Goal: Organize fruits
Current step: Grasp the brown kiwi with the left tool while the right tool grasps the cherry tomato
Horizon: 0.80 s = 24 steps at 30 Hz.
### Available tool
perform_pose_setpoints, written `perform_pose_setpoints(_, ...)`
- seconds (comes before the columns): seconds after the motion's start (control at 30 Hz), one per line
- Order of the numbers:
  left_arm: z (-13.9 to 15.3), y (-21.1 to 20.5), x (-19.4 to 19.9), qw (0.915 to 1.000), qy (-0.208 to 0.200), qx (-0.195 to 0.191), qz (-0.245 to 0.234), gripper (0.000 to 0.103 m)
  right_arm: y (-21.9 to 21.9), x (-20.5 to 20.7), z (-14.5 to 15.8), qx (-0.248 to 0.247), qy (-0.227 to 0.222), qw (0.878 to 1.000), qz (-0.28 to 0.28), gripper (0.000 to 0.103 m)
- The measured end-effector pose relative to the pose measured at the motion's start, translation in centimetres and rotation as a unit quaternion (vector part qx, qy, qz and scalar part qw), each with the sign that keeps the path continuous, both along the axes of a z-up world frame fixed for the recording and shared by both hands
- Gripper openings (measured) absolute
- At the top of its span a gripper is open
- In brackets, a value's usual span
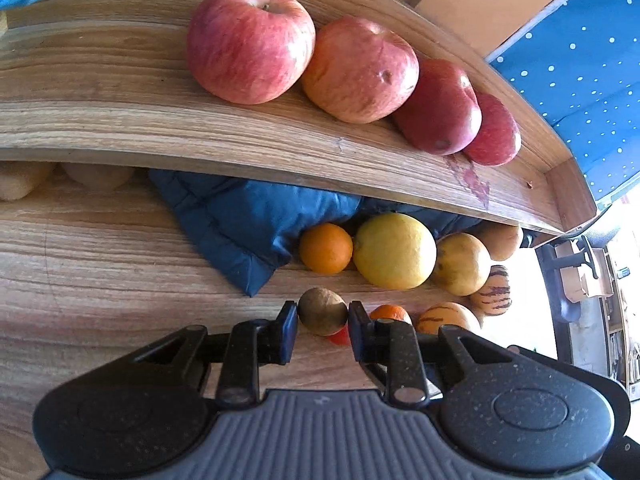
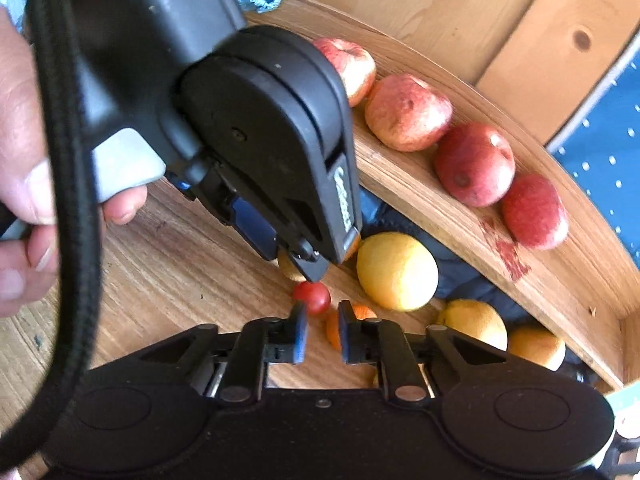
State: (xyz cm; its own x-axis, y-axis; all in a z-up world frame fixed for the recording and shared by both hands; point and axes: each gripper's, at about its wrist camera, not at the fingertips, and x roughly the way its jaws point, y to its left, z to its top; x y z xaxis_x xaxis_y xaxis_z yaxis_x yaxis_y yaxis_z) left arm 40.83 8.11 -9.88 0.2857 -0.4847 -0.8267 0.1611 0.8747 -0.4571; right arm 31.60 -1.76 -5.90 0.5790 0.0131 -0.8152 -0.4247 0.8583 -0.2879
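Shows pale lettering on the side of the left tongs (image 2: 312, 266) in the right wrist view, too blurred to read.

Grips a brown fruit (image 1: 322, 311) in the left tongs, pads narrowly apart and pressed to both its sides, just above the counter (image 1: 100, 272) near its middle. Comes in from the upper left in the right wrist view, held by a hand (image 2: 16, 200).

Keeps the right tongs (image 2: 322, 322) slightly open, clamping nothing. Places a small red fruit (image 2: 314, 296) right at their tips, on the counter and just under the tip of the left tongs; cannot tell whether a pad touches it. Hides part of an orange fruit (image 2: 360, 312) behind one finger.

Lines four apples (image 1: 250, 42) in a row, side by side and touching, along the back edge of the shelf (image 1: 120, 120) toward its right end.

Gathers the other fruit under the shelf's front edge, at the back of the counter: an orange (image 1: 325, 248) touching a large yellow fruit (image 1: 394, 250), more yellow ones to the right, then striped fruit (image 1: 492, 290). Lays a blue cloth (image 1: 248, 224) beside the orange, reaching back under the shelf.
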Motion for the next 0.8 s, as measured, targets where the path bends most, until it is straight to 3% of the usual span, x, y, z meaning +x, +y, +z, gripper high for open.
perform_pose_setpoints(0.27, -0.2, 2.6, 0.3, 0.9995, 0.002, 0.010, 0.029, 0.029, 0.8, 1.2, -1.0, 0.005, 0.003, 1.000, 0.012, 0.024)
perform_pose_setpoints(0.57, -0.8, 3.8, 1.9, 0.9994, 0.003, 0.004, 0.033, 0.029, 0.7, 4.2, -2.5, -0.005, 0.040, 0.999, -0.001, 0.025)
perform_pose_setpoints(0.8, -0.7, 4.0, 1.1, 0.9994, 0.006, 0.004, 0.033, 0.029, 0.5, 4.4, -2.5, 0.000, 0.033, 0.999, -0.007, 0.023)
